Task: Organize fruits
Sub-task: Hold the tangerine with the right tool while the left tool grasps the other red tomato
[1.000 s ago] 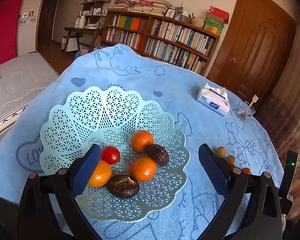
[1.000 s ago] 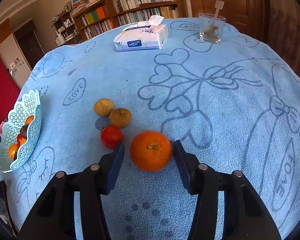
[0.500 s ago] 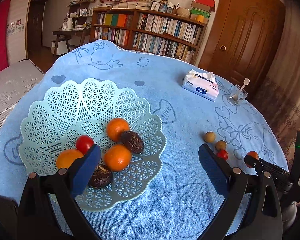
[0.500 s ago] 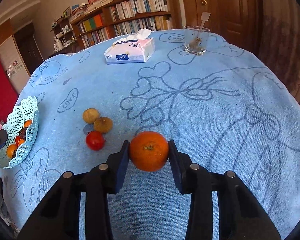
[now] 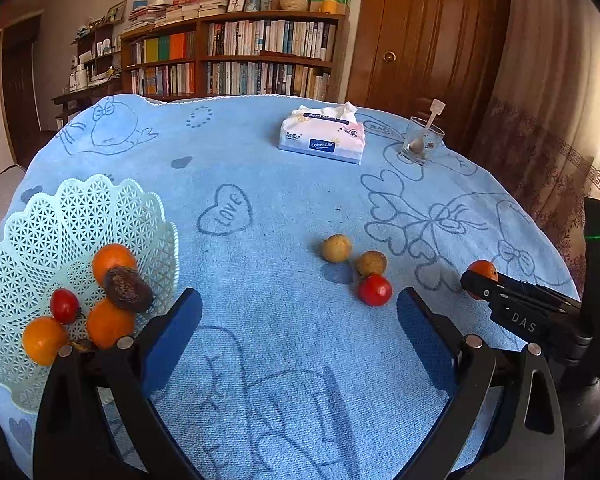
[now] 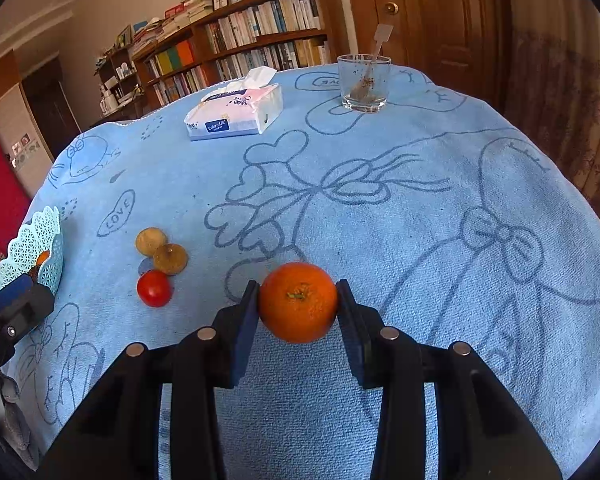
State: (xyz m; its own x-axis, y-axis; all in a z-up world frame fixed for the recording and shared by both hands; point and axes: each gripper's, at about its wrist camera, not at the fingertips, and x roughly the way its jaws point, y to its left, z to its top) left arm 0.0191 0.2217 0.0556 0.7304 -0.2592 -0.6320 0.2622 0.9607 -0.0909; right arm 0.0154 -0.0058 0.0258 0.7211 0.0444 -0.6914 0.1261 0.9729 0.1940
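Note:
My right gripper [image 6: 298, 304] is shut on an orange [image 6: 298, 302] and holds it just above the blue cloth. To its left lie a red tomato [image 6: 153, 288] and two brown round fruits [image 6: 161, 249]. In the left wrist view the same tomato [image 5: 375, 289] and brown fruits [image 5: 354, 255] lie ahead, between my wide-open, unloaded left gripper [image 5: 299, 338] and the right gripper [image 5: 532, 312] with its orange [image 5: 483, 271]. The mint lattice basket [image 5: 56, 216] at the left holds oranges, a tomato and dark fruits.
A tissue pack [image 5: 322, 136] and a glass with a spoon [image 5: 422, 142] stand at the table's far side. A bookshelf [image 5: 236, 60] and a wooden door [image 5: 428, 36] lie behind. The basket's rim [image 6: 40, 240] shows at the right view's left edge.
My right gripper closed on the orange and raised it off the cloth. My left gripper swung right, away from over the basket toward the loose fruits.

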